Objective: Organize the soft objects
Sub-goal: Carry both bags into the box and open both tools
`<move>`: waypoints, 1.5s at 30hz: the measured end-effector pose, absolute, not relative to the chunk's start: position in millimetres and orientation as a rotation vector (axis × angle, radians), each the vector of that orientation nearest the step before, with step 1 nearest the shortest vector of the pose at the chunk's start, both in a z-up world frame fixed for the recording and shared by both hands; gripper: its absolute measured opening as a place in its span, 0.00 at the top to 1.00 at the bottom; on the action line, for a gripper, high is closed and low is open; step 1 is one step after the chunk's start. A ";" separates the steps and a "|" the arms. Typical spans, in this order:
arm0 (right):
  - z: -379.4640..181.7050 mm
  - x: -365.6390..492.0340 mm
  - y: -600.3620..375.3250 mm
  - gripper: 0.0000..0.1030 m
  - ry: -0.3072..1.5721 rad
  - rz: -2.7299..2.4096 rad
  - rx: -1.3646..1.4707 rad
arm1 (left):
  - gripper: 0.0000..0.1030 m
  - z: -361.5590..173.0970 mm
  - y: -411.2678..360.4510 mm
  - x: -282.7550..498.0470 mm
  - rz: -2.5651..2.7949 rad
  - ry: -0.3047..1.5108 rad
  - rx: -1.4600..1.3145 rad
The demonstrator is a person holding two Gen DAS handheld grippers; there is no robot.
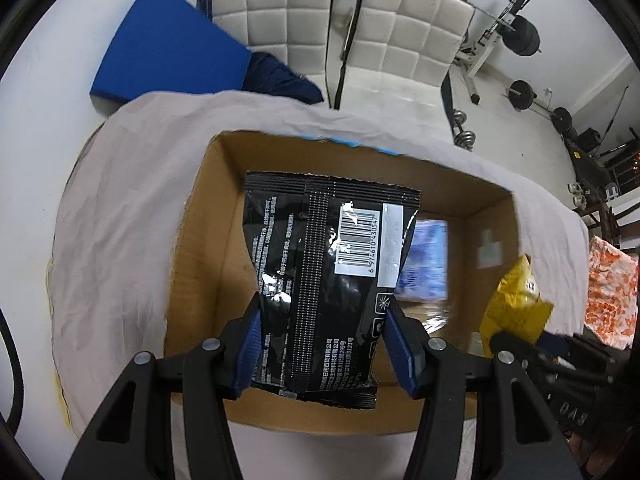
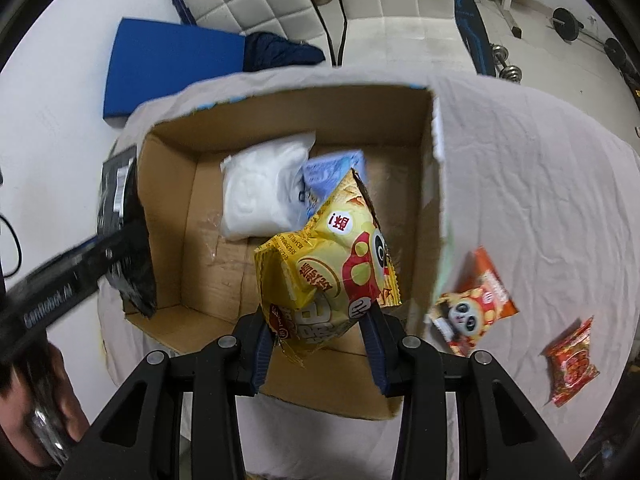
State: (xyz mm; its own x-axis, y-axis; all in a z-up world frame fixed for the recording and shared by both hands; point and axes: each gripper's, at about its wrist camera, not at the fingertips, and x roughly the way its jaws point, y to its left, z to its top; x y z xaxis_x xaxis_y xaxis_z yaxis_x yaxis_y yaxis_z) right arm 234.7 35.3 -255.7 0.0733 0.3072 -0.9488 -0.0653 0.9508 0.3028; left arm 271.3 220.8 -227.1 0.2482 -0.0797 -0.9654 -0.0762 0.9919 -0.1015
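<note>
Left wrist view: the left claw (image 1: 322, 344) is clamped on a black packet (image 1: 320, 280), held above the open cardboard box (image 1: 208, 248) ahead of it.

Right wrist view: the right claw (image 2: 318, 346) pinches a yellow snack bag (image 2: 324, 272) over the same box; an orange panda packet (image 2: 474, 302) and a red packet (image 2: 572, 364) lie to its right on the cloth-covered worktop (image 2: 540, 184).
</note>
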 end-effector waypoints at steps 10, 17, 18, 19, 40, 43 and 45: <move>-314.8 241.9 59.2 0.59 1.571 0.219 0.199 | 0.49 -284.9 252.6 312.9 -0.005 1.426 -0.107; -346.3 249.2 75.5 0.59 1.621 0.183 0.171 | 0.48 -336.4 263.6 347.7 -0.016 1.527 -0.077; -350.9 249.7 77.3 0.59 1.628 0.177 0.165 | 0.47 -340.8 264.4 350.5 -0.015 1.532 -0.073; -354.4 250.2 78.0 0.59 1.635 0.173 0.161 | 0.47 -344.0 265.4 352.5 -0.013 1.537 -0.071; -378.4 236.4 88.1 0.40 1.672 0.135 0.119 | 0.34 -342.2 266.6 354.9 -0.049 1.576 -0.080; -368.0 236.7 85.9 0.31 1.649 0.128 0.119 | 0.33 -334.0 267.4 349.0 -0.049 1.558 -0.080; -359.1 237.4 86.1 0.28 1.626 0.121 0.113 | 0.27 -326.5 269.2 342.8 -0.045 1.542 -0.092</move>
